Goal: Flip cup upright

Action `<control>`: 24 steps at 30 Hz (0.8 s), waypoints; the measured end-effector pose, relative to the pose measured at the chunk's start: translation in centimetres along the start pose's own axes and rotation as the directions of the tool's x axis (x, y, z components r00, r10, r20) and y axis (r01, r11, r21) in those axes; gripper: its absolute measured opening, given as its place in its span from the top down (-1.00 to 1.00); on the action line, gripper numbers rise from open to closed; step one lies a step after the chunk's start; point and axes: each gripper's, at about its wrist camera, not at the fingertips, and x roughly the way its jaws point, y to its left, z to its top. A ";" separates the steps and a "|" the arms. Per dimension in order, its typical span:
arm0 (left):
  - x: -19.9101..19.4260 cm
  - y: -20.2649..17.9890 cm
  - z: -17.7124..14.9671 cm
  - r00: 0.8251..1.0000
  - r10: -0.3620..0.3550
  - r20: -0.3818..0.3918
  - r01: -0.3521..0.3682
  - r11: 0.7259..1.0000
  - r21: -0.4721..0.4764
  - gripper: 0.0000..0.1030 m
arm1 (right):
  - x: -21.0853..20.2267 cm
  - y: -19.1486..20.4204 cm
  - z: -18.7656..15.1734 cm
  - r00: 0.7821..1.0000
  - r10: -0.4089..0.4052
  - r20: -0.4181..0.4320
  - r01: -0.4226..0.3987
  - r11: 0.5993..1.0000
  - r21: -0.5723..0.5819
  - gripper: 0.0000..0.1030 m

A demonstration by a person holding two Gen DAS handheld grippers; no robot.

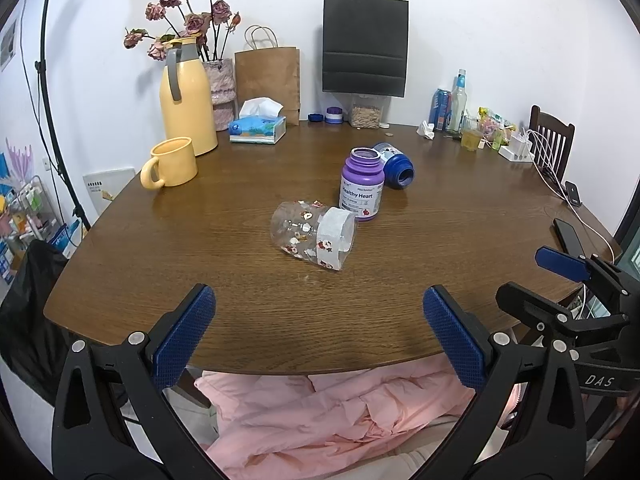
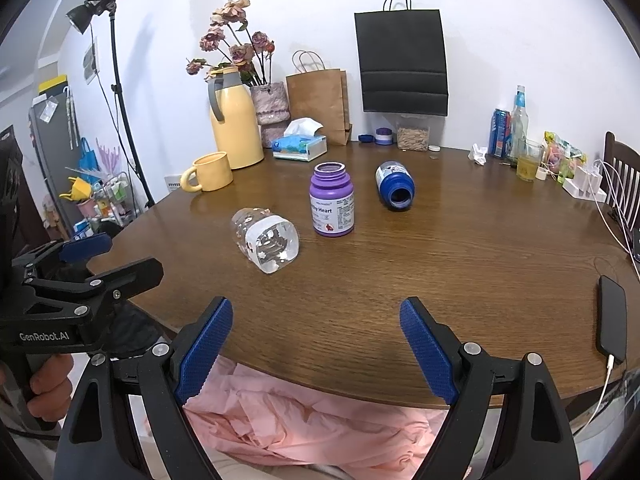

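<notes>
Far left on the table (image 1: 120, 264): yellow mug (image 1: 172, 163) and yellow flask (image 1: 187, 98), both upright, well clear of the work area.

Left gripper (image 1: 319, 334): jaws wide apart, nothing between them, hanging over the near table edge.

The cup (image 1: 313, 234) is the clear one with stickers and a white band near the rim. It lies on its side mid-table, ahead of the left gripper and apart from it. In the right wrist view its mouth (image 2: 277, 249) faces toward me and a bit right. No contact with either gripper.

Just right of it and behind: purple bottle (image 1: 362, 185), upright, close but I can't confirm touching. Blue bottle (image 1: 394, 165) lies on its side further back.

Right gripper (image 2: 316, 346): also spread open, empty, near edge.

My read: pre-grasp, flip not started. Next move calls for closing in on the cup, pinching across the body or the rim, then rotating mouth-up. Watch: round body may roll away, and the purple bottle is close enough to get knocked.
</notes>
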 end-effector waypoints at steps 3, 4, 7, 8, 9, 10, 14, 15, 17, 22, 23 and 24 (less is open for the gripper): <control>0.1 -0.2 0.1 1.000 0.000 0.000 0.000 1.000 0.003 -1.00 | 0.0 -0.1 0.1 1.000 -0.001 0.001 0.001 1.000 0.002 -0.73; 0.1 -0.2 0.1 1.000 -0.001 -0.001 0.001 1.000 0.003 -1.00 | -0.1 -0.1 0.0 1.000 -0.002 0.001 0.002 1.000 0.002 -0.73; 0.0 -0.2 0.1 1.000 0.000 0.000 0.000 1.000 0.002 -1.00 | -0.1 -0.1 0.0 1.000 -0.004 -0.001 0.004 1.000 0.003 -0.73; 0.1 -0.2 0.1 1.000 -0.001 0.000 0.001 1.000 0.003 -1.00 | -0.1 -0.1 0.1 1.000 -0.004 0.000 0.004 1.000 0.002 -0.73; 0.0 -0.2 0.1 1.000 -0.001 0.000 0.001 1.000 0.004 -1.00 | -0.1 -0.1 0.1 1.000 -0.004 0.000 0.004 1.000 0.003 -0.73; 0.0 -0.2 0.1 1.000 -0.001 0.000 0.001 1.000 0.004 -1.00 | -0.1 -0.1 0.1 1.000 -0.004 -0.001 0.004 1.000 0.003 -0.73; 0.0 -0.2 0.2 1.000 -0.004 0.002 0.004 1.000 0.004 -1.00 | -0.2 -0.1 0.1 1.000 -0.003 0.002 0.003 1.000 0.001 -0.73; 0.0 -0.3 0.2 1.000 -0.006 0.004 0.006 1.000 0.004 -1.00 | -0.1 -0.1 0.1 1.000 -0.003 0.002 0.003 1.000 0.001 -0.73; -0.2 -0.4 0.2 1.000 -0.011 0.013 0.011 1.000 0.009 -1.00 | -0.1 -0.1 0.1 1.000 -0.003 0.001 0.003 1.000 0.000 -0.73; -0.4 -0.7 0.3 1.000 -0.007 0.025 0.006 1.000 0.026 -1.00 | -0.1 -0.1 0.2 1.000 -0.003 0.000 0.003 1.000 0.002 -0.73; -0.4 -0.8 0.3 1.000 -0.009 0.022 0.008 1.000 0.028 -1.00 | -0.1 -0.1 0.2 1.000 -0.004 0.000 0.004 1.000 0.002 -0.73; -0.3 -0.8 0.3 1.000 -0.010 0.021 0.009 1.000 0.028 -1.00 | -0.1 -0.1 0.2 1.000 -0.003 0.000 0.003 1.000 0.002 -0.73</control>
